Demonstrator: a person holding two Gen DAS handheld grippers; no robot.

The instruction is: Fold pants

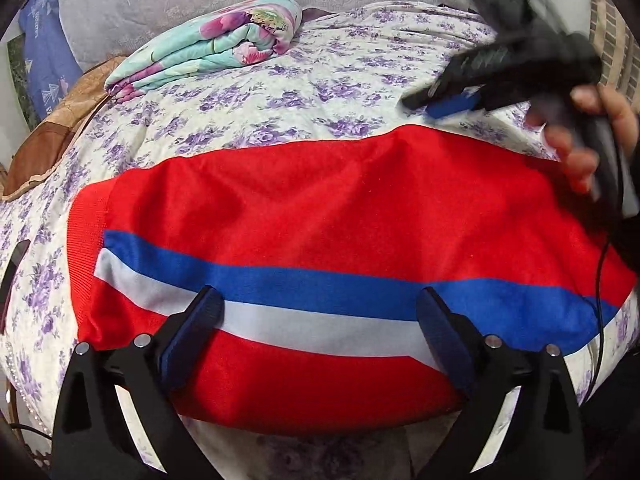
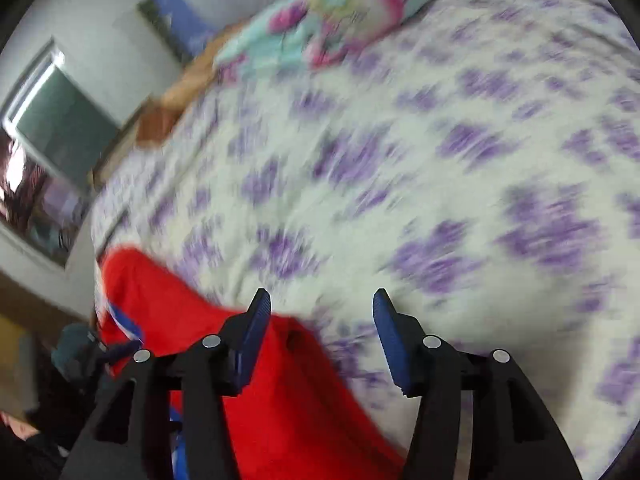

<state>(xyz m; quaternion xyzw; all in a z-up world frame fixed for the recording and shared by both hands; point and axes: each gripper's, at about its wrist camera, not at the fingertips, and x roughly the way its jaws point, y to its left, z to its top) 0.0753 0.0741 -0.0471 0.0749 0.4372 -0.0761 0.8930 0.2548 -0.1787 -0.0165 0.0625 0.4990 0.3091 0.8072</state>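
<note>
Your red track pants with the blue and white side stripe lie folded on the purple-flowered bed quilt. Left tongs gape wide, empty; right tongs stand part-open, empty. Next, I judge, you pinch an end and fold across.

matt red knit pants on soft floral cotton bedspread.
</note>
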